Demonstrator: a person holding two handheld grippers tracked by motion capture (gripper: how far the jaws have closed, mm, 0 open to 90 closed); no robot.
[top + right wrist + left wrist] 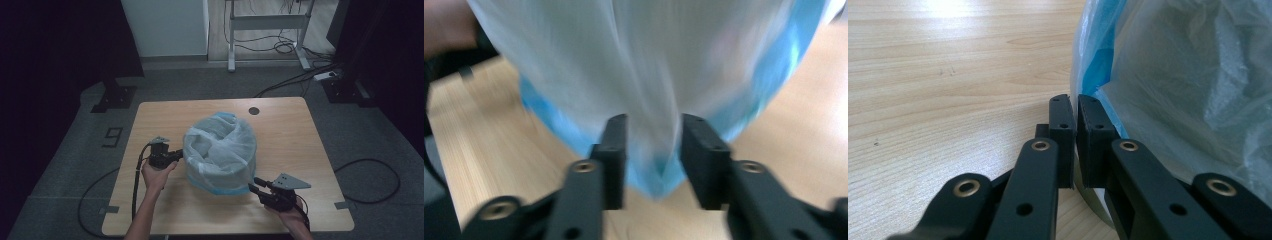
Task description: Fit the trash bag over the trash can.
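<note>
A pale wooden table point(300, 130) with rounded corners carries a round blue bin point(220, 186) at its middle, lined with a thin translucent bag point(220, 150) whose crinkled film folds over the rim and hangs down the outside. What lies inside the bin cannot be told. The left hand point(156, 176) reaches in from the near edge and holds the left gripper point(1072, 107) against the bin's left side, its jaws pressed together on the edge of the bag. The right hand point(292, 216) holds the right gripper point(653, 132) at the bin's near right, jaws parted on either side of a hanging fold of bag.
</note>
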